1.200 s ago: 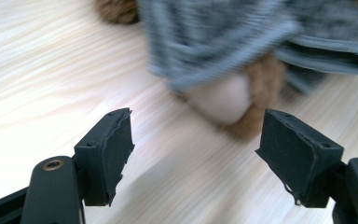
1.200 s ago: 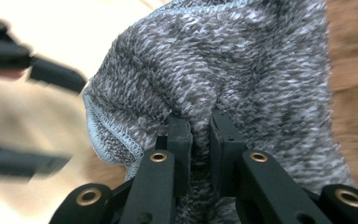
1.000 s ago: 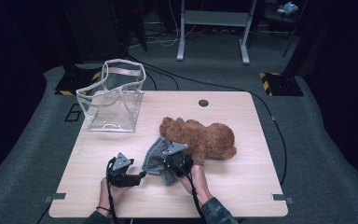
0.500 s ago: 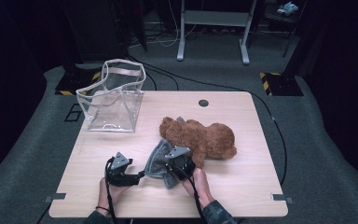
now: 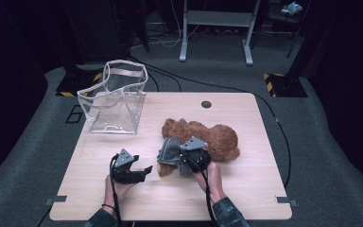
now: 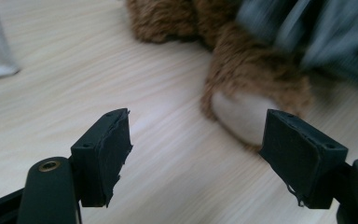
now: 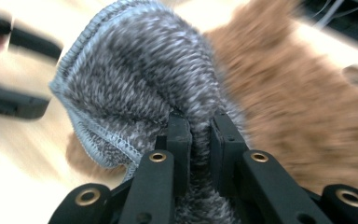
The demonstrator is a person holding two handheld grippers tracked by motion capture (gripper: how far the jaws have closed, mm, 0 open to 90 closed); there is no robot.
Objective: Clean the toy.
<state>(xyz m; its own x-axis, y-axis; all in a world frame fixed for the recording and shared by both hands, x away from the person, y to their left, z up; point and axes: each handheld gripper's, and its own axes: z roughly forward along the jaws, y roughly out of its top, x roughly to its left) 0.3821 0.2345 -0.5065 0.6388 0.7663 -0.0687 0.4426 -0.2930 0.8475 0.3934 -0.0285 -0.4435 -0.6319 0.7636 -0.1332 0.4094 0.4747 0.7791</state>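
Right claw (image 7: 200, 135) clamped on grey knit garment (image 7: 140, 79); left claw (image 6: 196, 154) wide beside teddy bear (image 5: 217, 139).

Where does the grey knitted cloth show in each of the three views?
High view: grey knitted cloth at centre, against the teddy bear.
Left gripper view: blurred, top right.
Right gripper view: centre, pinched in the right gripper.
Shared landmark: the brown bear.

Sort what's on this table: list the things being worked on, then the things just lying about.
In the job:
- grey knitted cloth, pinched in the right claw
- brown teddy bear
- left claw, open near the bear's paw

Lying about:
- clear plastic bag
- wooden table
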